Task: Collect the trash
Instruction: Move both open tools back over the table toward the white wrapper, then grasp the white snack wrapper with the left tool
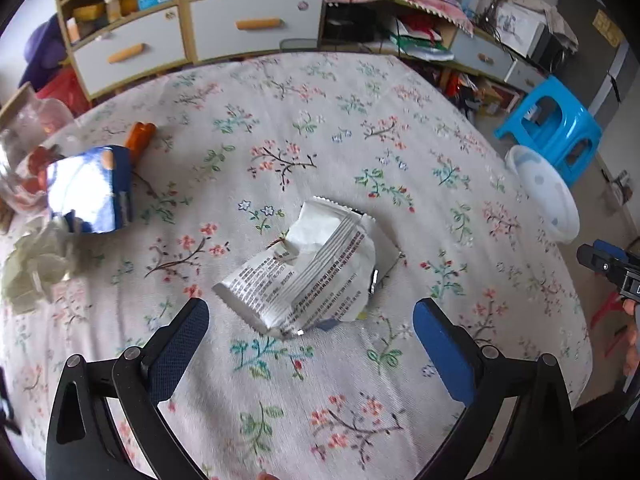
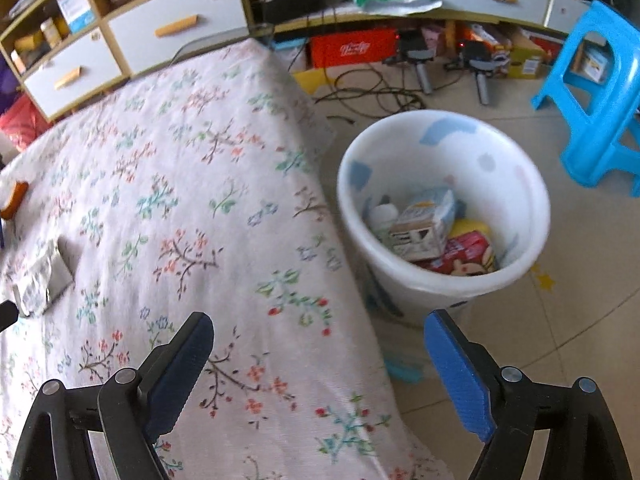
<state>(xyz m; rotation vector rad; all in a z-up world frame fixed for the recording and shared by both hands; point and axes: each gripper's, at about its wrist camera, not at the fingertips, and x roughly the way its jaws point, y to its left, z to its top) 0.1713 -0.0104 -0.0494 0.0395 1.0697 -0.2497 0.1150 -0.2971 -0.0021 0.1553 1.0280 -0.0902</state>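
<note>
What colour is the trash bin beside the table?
White with pale blue patches; the trash bin shows best in the right wrist view.

A crumpled white wrapper (image 1: 308, 272) with a silvery foil lining lies on a matt, ribbed cotton-like floral tablecloth (image 1: 320, 120). Nearby, a glossy blue foil packet (image 1: 90, 190) catches the light beside a clear crinkled plastic bag (image 1: 24, 148). The left gripper (image 1: 310, 318) and right gripper (image 2: 320, 340) pair matt black plastic arms and metal pins with textured blue pads (image 2: 456, 376). A smooth translucent white plastic bin (image 2: 520, 200) stands on glossy floor tiles (image 2: 580, 300) by a shiny blue plastic stool (image 2: 592, 92).
</note>
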